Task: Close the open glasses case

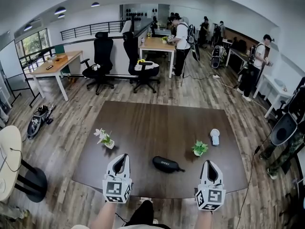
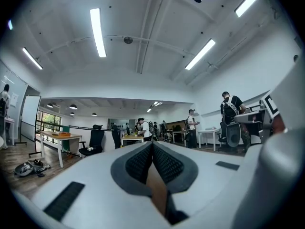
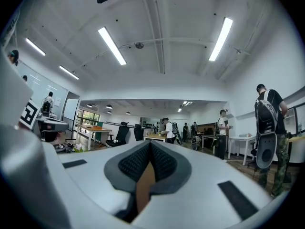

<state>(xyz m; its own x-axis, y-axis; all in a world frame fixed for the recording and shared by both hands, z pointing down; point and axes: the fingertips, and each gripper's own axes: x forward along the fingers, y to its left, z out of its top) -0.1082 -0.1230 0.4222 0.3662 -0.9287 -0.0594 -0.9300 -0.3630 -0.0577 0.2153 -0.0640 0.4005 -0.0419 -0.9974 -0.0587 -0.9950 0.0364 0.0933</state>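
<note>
- At table centre, near edge: glasses case (image 1: 167,164), black, smooth, oblong pod with rounded ends and a small tab at its 3 o'clock end. Lies flat on the table (image 1: 157,123), a dark brown matte rectangular top. Can't tell from here whether the lid is fully seated.
- Case sits between the two grippers, at 3 o'clock of the left gripper (image 1: 123,155) and 9 o'clock of the right gripper (image 1: 209,162), touching neither.
- Left gripper (image 2: 152,144): white shell, dark ribbed pads, jaws pressed together, nothing between them.
- Right gripper (image 3: 150,144): same build, jaws together, empty.
- Both held level over the near table edge, pointing to 12 o'clock, marker cubes facing up at the head camera, bare forearms behind.
- White-flowered potted plant (image 1: 105,138) at 10 o'clock of the case, green potted plant (image 1: 199,148) at 2 o'clock, small white object (image 1: 215,136) just past it.
</note>
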